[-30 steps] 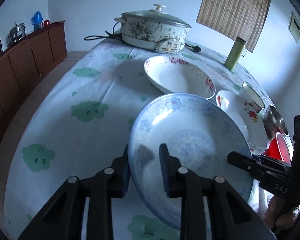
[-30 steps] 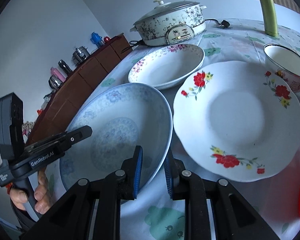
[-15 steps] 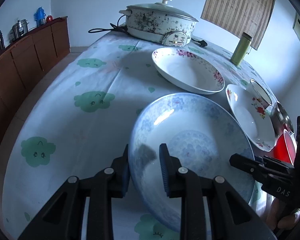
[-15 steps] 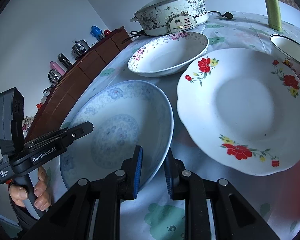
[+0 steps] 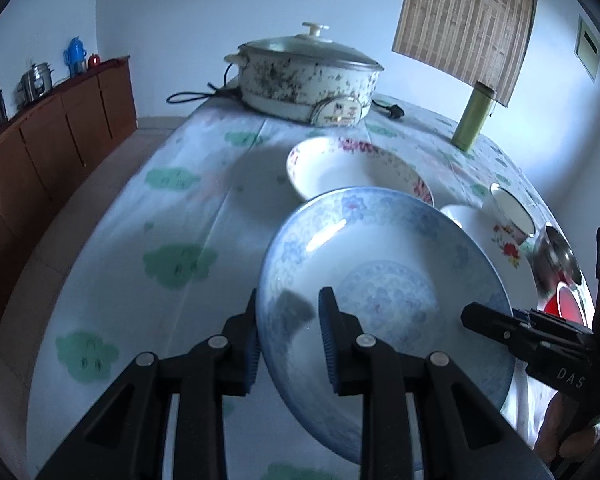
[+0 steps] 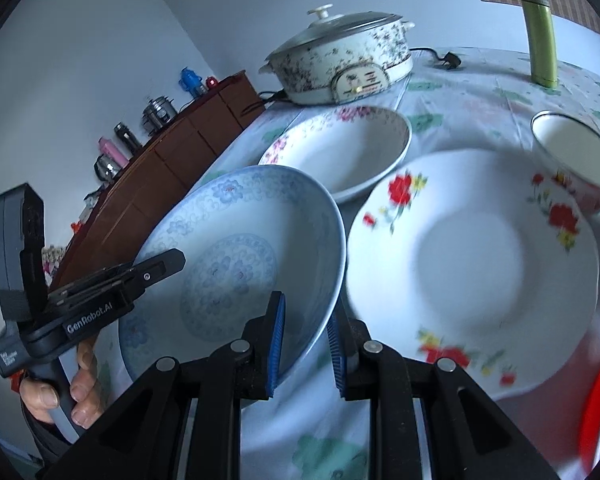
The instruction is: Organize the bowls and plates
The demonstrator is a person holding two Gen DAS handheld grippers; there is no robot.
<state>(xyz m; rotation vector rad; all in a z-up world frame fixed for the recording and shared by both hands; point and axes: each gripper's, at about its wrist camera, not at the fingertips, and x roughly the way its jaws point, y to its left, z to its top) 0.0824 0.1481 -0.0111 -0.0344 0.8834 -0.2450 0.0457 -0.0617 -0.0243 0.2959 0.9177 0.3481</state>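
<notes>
Lifted slightly since the earlier frames, the blue-patterned plate (image 5: pixel 384 280) now overlaps the near rim of the pink-flowered bowl (image 5: pixel 356 168) in the left wrist view, where a gap of cloth showed before. Both tongs have kept the same narrow opening, and the plate has not shifted between them.

Taking the blue-patterned plate as the landmark: it is empty and tilted, held clear of the worktop (image 5: pixel 148 216). Just beyond it lies the pink-flowered bowl, also empty. Beside it, on the side away from the brown sideboard (image 6: pixel 172 160), lies the red-flowered plate (image 6: pixel 472 264), empty and blurred. Past that plate stands a small enamel bowl (image 6: pixel 576 160), whose white inside looks empty. Farther beyond the landmark sits the lidded electric pot (image 5: pixel 304 76); its contents are hidden. A green flask (image 6: pixel 542 36) stands upright near the far edge.

Only the left wrist view shows a steel cup (image 5: pixel 560 256) and a red dish (image 5: pixel 568 304) under it, past the landmark's far side. Only the right wrist view shows the whole red-flowered plate, and the person's hand (image 6: pixel 60 392) around the left tool's handle.

The left tongs (image 5: pixel 288 344) are narrow, clamped on the plate's rim nearest the sideboard, one pad inside and one outside. The right tongs (image 6: pixel 304 344) are likewise narrow, pinching the rim on the opposite side.
</notes>
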